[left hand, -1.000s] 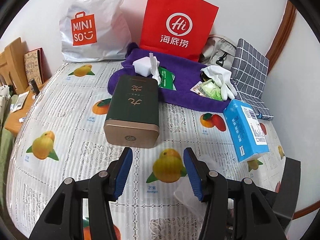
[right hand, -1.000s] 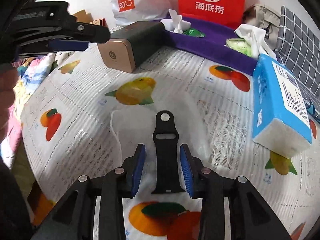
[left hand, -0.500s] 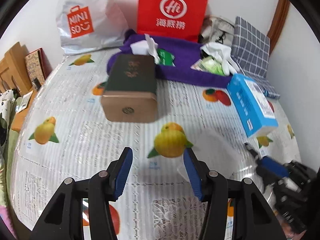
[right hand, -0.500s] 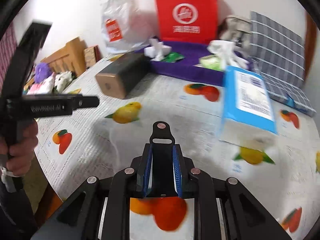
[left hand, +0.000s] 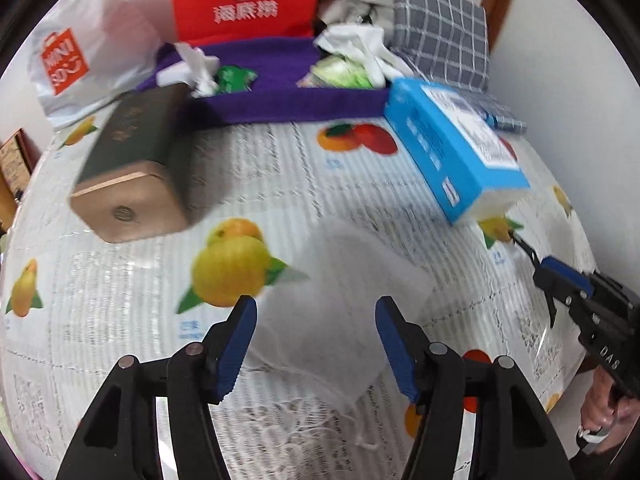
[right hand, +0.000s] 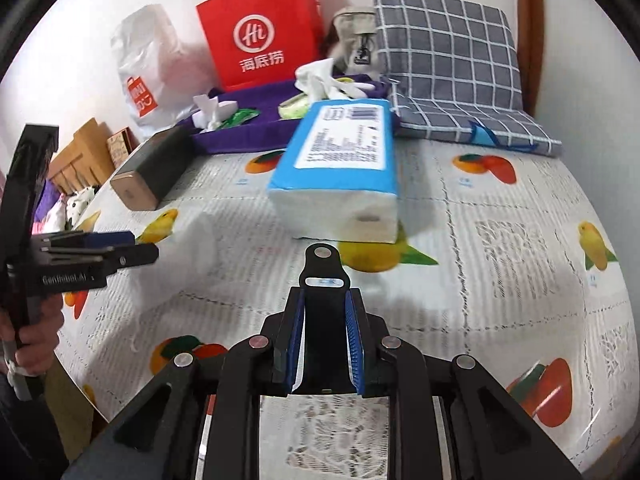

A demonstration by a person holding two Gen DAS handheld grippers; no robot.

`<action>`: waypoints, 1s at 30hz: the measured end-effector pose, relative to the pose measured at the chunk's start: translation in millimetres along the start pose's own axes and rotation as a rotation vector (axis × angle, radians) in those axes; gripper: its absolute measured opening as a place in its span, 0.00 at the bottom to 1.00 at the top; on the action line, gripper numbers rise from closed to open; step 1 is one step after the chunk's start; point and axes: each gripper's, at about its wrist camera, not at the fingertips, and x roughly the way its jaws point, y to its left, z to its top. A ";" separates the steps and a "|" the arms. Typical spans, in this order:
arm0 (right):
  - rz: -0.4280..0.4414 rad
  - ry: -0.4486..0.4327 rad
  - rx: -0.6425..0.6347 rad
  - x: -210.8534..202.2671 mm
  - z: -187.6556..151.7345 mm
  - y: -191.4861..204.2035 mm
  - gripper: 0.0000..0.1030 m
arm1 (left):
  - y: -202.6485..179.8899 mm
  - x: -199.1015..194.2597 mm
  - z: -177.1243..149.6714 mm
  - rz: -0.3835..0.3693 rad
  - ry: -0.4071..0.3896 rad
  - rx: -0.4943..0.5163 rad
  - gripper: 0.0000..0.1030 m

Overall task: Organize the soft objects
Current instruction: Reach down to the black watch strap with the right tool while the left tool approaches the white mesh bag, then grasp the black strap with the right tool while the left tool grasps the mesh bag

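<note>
A translucent white mesh pouch (left hand: pixel 340 280) lies flat on the fruit-print tablecloth (left hand: pixel 120 320). My left gripper (left hand: pixel 316 308) hovers just over its near part, jaws opening, pads not pressing on it. My right gripper (right hand: pixel 325 294) is shut on a black strap (right hand: pixel 323 272), held clear of the cloth and pointing at the blue tissue pack (right hand: pixel 340 168). The left wrist view shows the right gripper (left hand: pixel 548 268) at the right edge. In the right wrist view the left gripper (right hand: pixel 132 246) sits at the left beside the pouch (right hand: pixel 200 240).
A dark green box with a gold end (left hand: pixel 132 168) lies at the left and the blue tissue pack (left hand: pixel 452 148) at the right. Behind them a purple tray (left hand: pixel 288 100) holds tissues and packets. A red bag (left hand: pixel 244 0), a white bag (left hand: pixel 68 64) and a checked cushion (left hand: pixel 440 32) line the wall.
My right gripper closed on the black strap, lifted it and swung toward the tissue pack. My left gripper moved right and down over the white pouch, its jaws wider.
</note>
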 end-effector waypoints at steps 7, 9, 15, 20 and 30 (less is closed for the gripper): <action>0.015 0.053 0.009 22.7 -8.4 -7.1 0.21 | -9.6 15.8 -1.9 -0.005 0.015 0.039 0.72; 0.014 0.055 0.002 25.8 -9.9 -6.4 0.21 | -13.4 18.6 -2.2 -0.001 0.015 0.057 0.80; -0.024 0.065 -0.042 22.1 -12.3 -7.4 0.41 | -28.6 25.0 -5.5 0.047 -0.022 0.124 0.81; -0.092 0.041 -0.095 28.3 -15.5 4.4 0.36 | -31.8 22.1 -3.7 0.043 -0.049 0.129 0.56; -0.024 0.034 -0.079 20.1 -6.0 20.5 0.21 | 6.7 2.3 -9.6 0.021 -0.044 0.011 0.09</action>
